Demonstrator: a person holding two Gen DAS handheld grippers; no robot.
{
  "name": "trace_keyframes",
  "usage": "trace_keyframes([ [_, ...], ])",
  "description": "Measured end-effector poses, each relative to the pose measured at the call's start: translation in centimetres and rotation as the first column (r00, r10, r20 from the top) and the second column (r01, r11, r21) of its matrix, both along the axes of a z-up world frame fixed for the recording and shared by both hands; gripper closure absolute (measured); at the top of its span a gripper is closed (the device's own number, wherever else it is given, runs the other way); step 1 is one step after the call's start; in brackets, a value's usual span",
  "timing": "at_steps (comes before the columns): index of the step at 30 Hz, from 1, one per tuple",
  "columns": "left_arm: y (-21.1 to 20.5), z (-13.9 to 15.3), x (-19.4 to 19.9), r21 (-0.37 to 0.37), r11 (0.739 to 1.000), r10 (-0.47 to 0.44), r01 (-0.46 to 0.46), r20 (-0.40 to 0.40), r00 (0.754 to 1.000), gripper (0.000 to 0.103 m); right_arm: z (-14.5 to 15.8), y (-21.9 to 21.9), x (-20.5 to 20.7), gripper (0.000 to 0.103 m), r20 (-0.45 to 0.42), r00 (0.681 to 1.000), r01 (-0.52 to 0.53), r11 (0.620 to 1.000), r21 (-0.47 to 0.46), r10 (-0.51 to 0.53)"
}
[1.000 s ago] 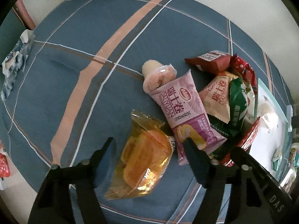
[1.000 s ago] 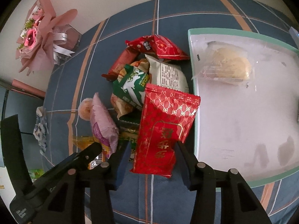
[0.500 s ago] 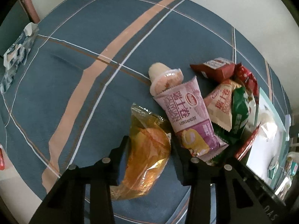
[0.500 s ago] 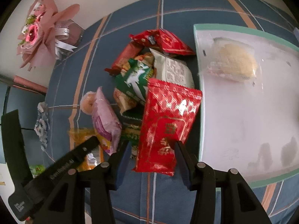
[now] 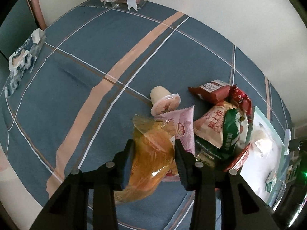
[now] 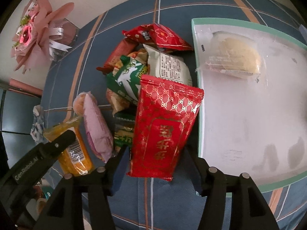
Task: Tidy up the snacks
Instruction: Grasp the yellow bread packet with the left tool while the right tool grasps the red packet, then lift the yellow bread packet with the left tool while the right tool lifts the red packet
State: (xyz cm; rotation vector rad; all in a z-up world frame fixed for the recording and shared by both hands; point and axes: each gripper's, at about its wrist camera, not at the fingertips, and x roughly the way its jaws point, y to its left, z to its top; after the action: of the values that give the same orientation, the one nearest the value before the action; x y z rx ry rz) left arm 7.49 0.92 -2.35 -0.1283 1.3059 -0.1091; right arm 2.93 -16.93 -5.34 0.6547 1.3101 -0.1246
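Orange packet [image 5: 153,153] on blue checked surface [image 5: 96,61], left edge of snack pile | left gripper [image 5: 153,149] jaws clamped on its mid-body | right gripper [image 6: 155,159] jaws parted astride red pouch [image 6: 165,126], beside tray [image 6: 199,115] | judged light, soft, crinkly, slippery film; crushable contents; grip mid-body, gently.

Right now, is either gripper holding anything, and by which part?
The left gripper pinches the orange packet across its middle. The right gripper straddles the red packet's lower end; whether it grips is unclear.
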Motion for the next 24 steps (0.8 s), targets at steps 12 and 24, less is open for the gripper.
trace_keyframes([
  [12, -1.4, -0.6, -0.1, -0.015, 0.999, -0.031, 0.031, -0.033, 0.999, 0.061, -1.0, 0.1, 1.2, 0.039, 0.066, 0.997, 0.033, 0.998, 0.056, -0.037],
  [24, -1.5, -0.6, -0.1, -0.017, 0.999, -0.041, 0.041, -0.021, 0.999, 0.061, -0.6, -1.0, 0.4, 0.055, 0.058, 0.995, 0.077, 0.995, 0.058, -0.08],
])
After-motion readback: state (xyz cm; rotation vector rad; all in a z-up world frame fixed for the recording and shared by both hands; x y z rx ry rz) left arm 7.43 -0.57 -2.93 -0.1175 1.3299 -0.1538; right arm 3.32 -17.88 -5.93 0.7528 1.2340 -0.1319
